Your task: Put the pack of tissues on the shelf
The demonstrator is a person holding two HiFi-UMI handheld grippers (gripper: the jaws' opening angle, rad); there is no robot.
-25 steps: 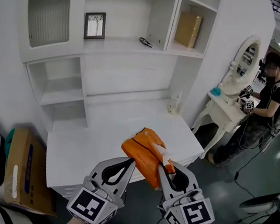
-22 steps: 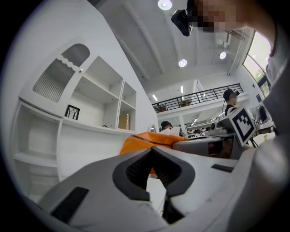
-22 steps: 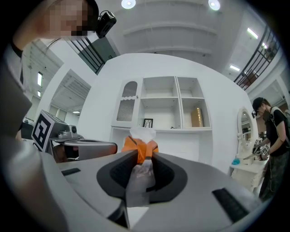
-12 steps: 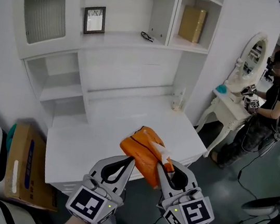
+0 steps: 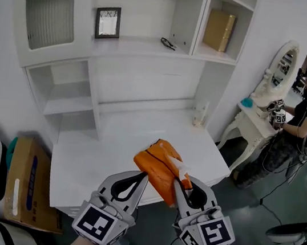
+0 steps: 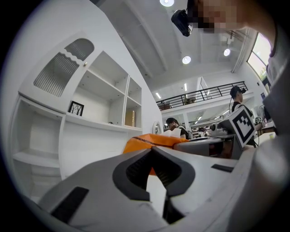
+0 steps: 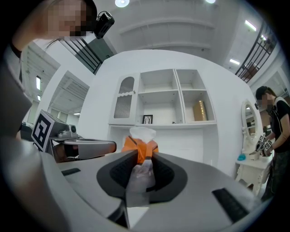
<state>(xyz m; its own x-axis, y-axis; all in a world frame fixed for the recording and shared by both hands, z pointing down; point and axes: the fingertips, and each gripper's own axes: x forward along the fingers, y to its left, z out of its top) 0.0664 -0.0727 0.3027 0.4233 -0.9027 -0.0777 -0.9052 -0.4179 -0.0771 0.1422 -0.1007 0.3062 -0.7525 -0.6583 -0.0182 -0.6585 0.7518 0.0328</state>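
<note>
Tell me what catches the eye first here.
The orange pack of tissues, pinched in the right gripper at the middle of the head view, above the edge of the white desk. Behind it, the white shelf unit holds a small picture frame; a person stands at a vanity table far right.

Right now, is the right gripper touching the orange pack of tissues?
Touching. The right gripper view shows the right gripper with its fingers squeezed onto the pack of tissues, its plastic end pinched between them.

Lower centre: right gripper [image 5: 180, 182] clamps the orange pack of tissues [image 5: 160, 165]. Left gripper [image 5: 143, 176] sits alongside, jaws together. White shelf [image 5: 137, 45] occupies the upper frame.
</note>
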